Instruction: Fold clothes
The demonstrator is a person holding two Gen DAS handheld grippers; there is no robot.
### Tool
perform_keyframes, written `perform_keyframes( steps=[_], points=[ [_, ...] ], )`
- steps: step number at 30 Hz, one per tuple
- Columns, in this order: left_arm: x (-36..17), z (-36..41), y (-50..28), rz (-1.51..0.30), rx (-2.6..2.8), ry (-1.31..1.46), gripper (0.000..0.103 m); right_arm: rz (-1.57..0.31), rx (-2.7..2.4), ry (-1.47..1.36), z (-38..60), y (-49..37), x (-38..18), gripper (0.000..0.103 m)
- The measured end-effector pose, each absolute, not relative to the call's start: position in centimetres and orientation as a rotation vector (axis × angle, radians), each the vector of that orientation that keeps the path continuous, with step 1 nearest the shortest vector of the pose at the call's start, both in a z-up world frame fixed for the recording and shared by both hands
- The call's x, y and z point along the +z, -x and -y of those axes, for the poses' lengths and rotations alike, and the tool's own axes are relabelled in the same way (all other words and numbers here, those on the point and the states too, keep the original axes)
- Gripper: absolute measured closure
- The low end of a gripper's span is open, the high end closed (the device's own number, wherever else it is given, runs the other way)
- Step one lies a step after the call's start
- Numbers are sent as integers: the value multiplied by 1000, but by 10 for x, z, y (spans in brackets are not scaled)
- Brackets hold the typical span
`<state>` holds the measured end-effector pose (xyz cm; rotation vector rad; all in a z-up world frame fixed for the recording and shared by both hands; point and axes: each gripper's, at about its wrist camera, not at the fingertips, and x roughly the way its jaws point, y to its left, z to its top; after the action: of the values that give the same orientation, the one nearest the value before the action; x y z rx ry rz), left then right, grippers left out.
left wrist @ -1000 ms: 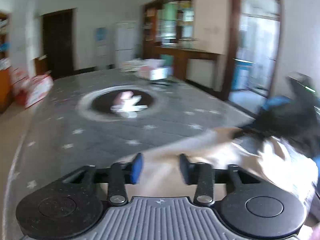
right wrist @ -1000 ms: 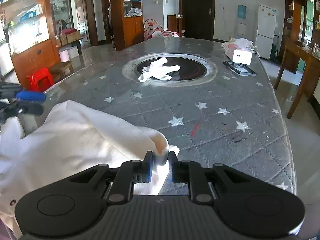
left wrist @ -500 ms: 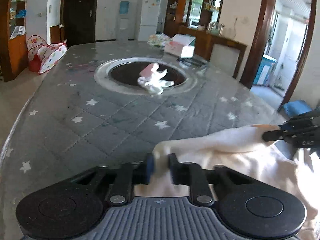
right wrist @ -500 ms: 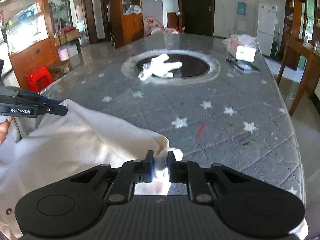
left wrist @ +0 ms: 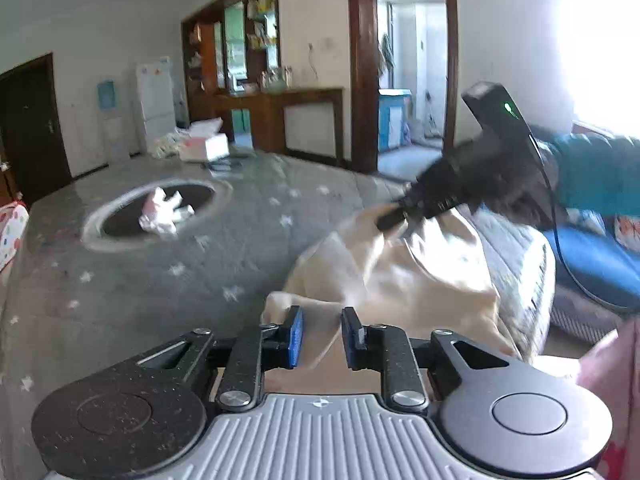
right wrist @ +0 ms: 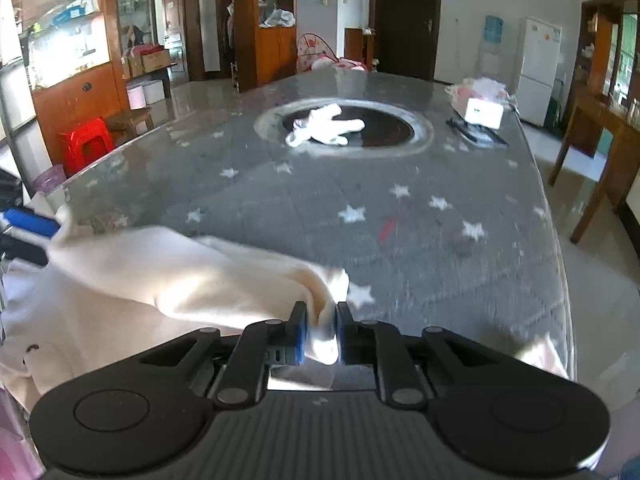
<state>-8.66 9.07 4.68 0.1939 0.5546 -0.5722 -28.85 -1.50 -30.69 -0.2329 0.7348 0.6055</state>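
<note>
Cream garment [right wrist: 192, 280] bunching on table [right wrist: 400, 208]: your right gripper [right wrist: 321, 330] pinching edge, anchoring fold; left gripper [left wrist: 321, 338] just reopening, part-open, cloth between pads [left wrist: 295, 336], unclamped.

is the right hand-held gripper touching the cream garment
Touching. The right wrist view shows the right hand-held gripper with both pads pressed against a bunched fold of the cream garment.
</note>
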Motion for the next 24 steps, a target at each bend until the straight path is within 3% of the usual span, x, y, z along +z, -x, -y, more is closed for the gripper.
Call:
perform_keyframes(
  steps=[1, 3, 11, 16, 18, 24],
  points=[
    [46, -92, 87, -560, -565, -183, 72, -739, 606, 227, 16, 290, -308, 88],
    [49, -97, 84, -554, -532, -146, 56, -740, 605, 223, 17, 291, -308, 85],
    [69, -120, 84, -507, -426, 8, 37, -737, 607, 235, 17, 294, -312, 83],
    [67, -121, 69, -567, -424, 77, 36, -747, 608, 244, 16, 295, -316, 82],
    [60, -110, 69, -593, -459, 36, 38, -740, 602, 253, 17, 298, -315, 70],
    [41, -90, 73, -653, -476, -41, 41, -733, 593, 261, 21, 302, -314, 68]
  ],
)
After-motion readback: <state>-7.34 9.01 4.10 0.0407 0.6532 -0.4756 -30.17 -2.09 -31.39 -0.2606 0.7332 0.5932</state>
